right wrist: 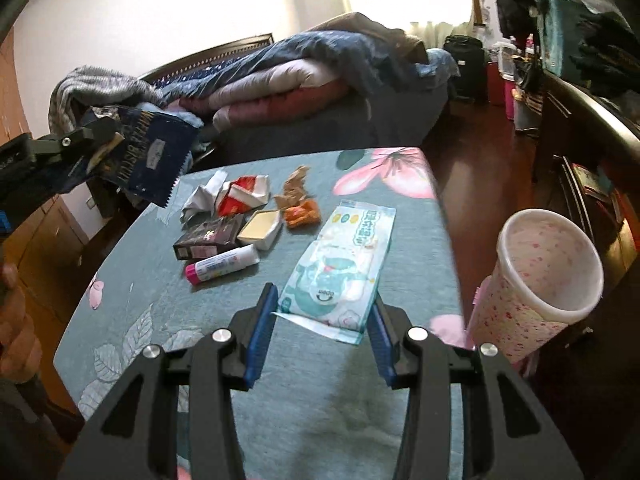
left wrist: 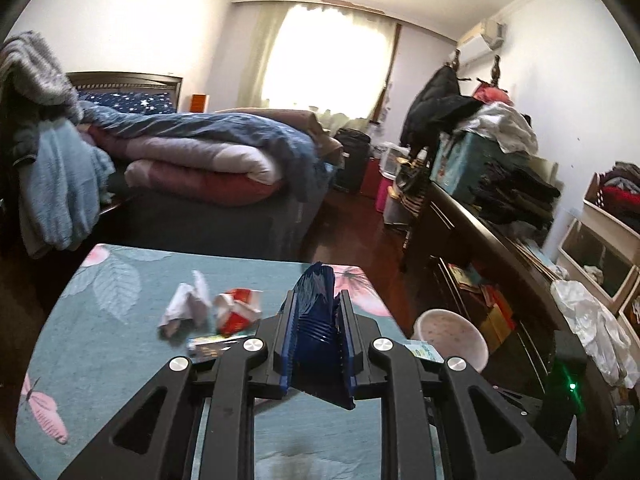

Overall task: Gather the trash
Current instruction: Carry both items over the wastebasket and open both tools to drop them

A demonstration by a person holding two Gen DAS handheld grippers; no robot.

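- left gripper [left wrist: 316, 320] clamped on dark blue wrapper [left wrist: 318, 316], wrapper squeezed upright between the two blue pads, lifted above the table [left wrist: 120, 360]
- same left gripper [right wrist: 86, 140] seen from right wrist view at far left of table, blue wrapper [right wrist: 156, 156] hanging out of it, off the cloth, white lettering on it, unreadable
- right gripper [right wrist: 322, 336] jaws spread wide, holding nothing, low over near part of table [right wrist: 420, 248]
- wet wipes pack [right wrist: 340, 272] lies flat on table, its near end between the right gripper's blue pads; contact with pads cannot tell
- pink-capped white tube [right wrist: 222, 264] on table, left of wipes pack
- dark small box [right wrist: 210, 236] just behind the tube, touching or nearly so
- small white square tub [right wrist: 260, 229] just right of the dark box
- orange crumpled wrapper [right wrist: 302, 216] between tub and wipes pack
- brown crumpled scrap [right wrist: 294, 188] just behind orange wrapper
- red-white crumpled wrapper [right wrist: 242, 196] behind the dark box, also in left view [left wrist: 236, 312]
- crumpled white paper [right wrist: 202, 200] just left of red-white wrapper, left view too [left wrist: 186, 304]
- pink speckled trash bin [right wrist: 536, 276] beside table's right edge, off the table, open top; also in left view [left wrist: 450, 336]
- bed with piled quilts [left wrist: 200, 148] beyond far edge of table
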